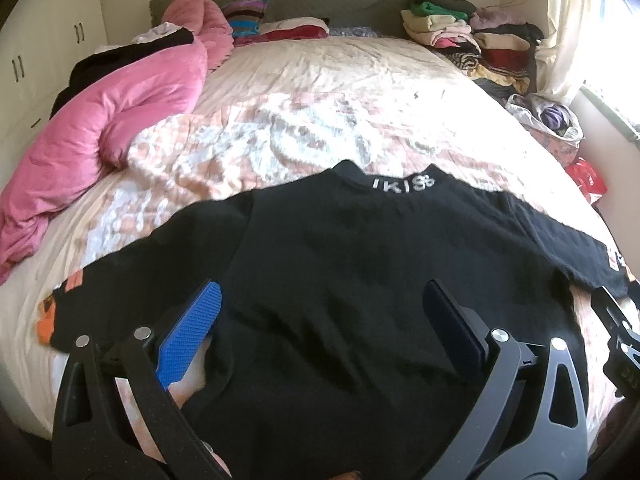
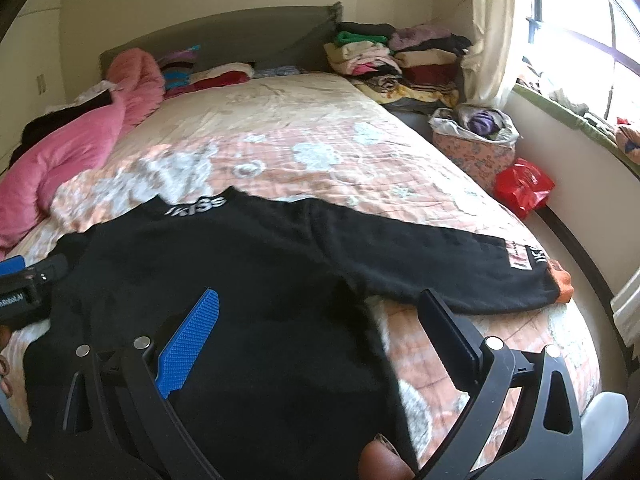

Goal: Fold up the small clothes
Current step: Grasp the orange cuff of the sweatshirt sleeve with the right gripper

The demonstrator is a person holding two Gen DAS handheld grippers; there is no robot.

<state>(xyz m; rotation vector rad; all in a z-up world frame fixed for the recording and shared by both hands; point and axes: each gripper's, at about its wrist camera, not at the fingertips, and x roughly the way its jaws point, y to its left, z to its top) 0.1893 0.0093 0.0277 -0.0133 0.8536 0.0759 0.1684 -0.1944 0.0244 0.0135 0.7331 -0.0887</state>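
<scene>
A black long-sleeved top lies spread flat, back up, on the near end of the bed, with white lettering at the collar and orange cuffs. It also shows in the right wrist view, its right sleeve stretched out to the side. My left gripper is open, hovering over the lower left part of the top. My right gripper is open over the top's right side near the armpit. Neither holds anything. The left gripper shows at the left edge of the right wrist view.
The bed has a pink floral quilt. A pink duvet is bunched along the left. Stacks of folded clothes sit at the far right by the headboard. A basket and a red bag stand right of the bed under the window.
</scene>
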